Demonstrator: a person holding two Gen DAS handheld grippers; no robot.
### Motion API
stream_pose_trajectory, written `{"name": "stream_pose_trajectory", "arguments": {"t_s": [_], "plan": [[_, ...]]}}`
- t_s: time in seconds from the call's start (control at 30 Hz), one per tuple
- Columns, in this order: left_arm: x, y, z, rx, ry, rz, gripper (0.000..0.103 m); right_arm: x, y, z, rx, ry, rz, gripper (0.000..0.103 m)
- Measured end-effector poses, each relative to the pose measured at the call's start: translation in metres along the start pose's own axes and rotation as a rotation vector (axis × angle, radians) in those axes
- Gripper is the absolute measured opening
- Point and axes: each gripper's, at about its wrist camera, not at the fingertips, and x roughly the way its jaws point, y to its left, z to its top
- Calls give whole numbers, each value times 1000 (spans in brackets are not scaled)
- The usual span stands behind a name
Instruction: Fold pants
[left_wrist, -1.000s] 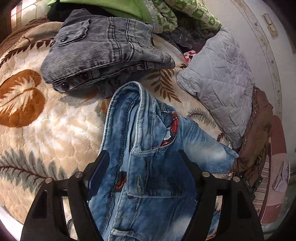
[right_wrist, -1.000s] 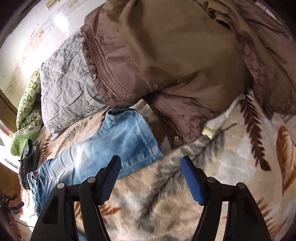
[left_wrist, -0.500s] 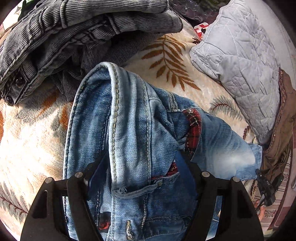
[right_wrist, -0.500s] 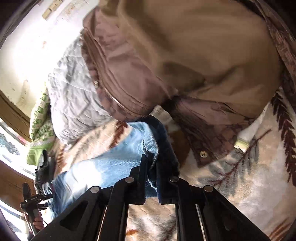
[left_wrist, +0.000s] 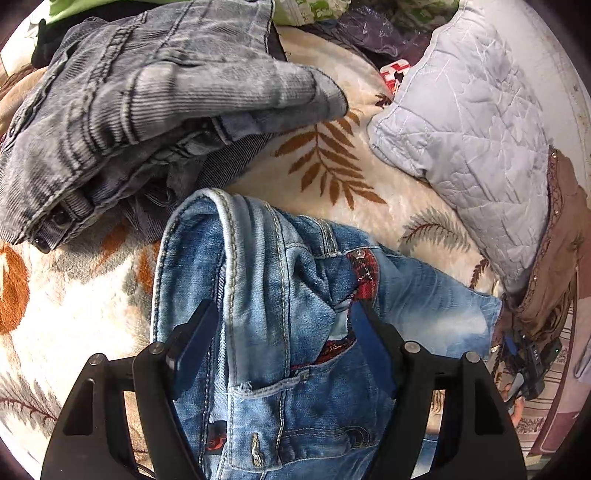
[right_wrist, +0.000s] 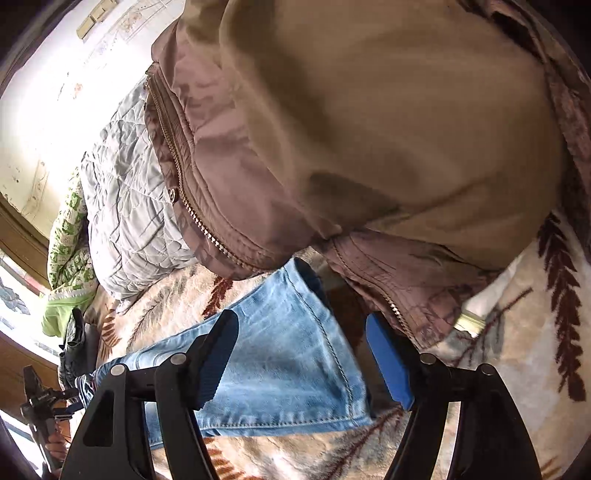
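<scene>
The blue jeans (left_wrist: 280, 306) lie on our leaf-print blanket (left_wrist: 332, 173), legs laid together, waist end bunched between the spread fingers of the left gripper (left_wrist: 284, 343) — nothing pinched. The right gripper (right_wrist: 299, 358) hangs spread over the hem (right_wrist: 295, 354), beside the brown jacket (right_wrist: 369, 129). We judge the cross fold — hem to waist — not yet done.

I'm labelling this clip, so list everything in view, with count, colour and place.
Blue jeans: one, light blue, on the blanket between both grippers.
Grey trousers: one, grey corduroy, beyond the jeans.
Quilted cushion: one, pale grey, by the wall.
Brown jacket: one, brown, beside the cushion.
Green fabric: green-white, far end.
Blanket: one, cream with leaf print, under everything.
Left gripper: open, astride the jeans.
Right gripper: open, over the hem.
</scene>
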Motion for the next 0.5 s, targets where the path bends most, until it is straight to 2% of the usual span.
{"name": "stream_pose_trajectory", "arguments": {"t_s": [0.1,0.23,0.3,0.33,0.37,0.4,0.43,0.5], "plan": [[9,-5,9,6,0,15,74,30,18,8,-64,18,-46,74],[23,-3,23,-35,5,37,74,72,31,17,-114,48,-127,72],[31,-3,26,-60,12,62,74,90,36,16,-131,81,-148,44],[30,-3,25,-63,3,67,63,95,40,15,-146,95,-166,7],[26,-5,24,-55,-15,73,39,93,45,14,-152,87,-153,8],[21,-8,22,-40,-33,70,26,83,50,11,-170,40,-151,8],[14,-9,19,-29,-47,55,18,70,56,9,-190,-2,-141,7],[-6,-11,11,-11,-98,43,16,42,61,6,-198,-50,-117,7]]}}
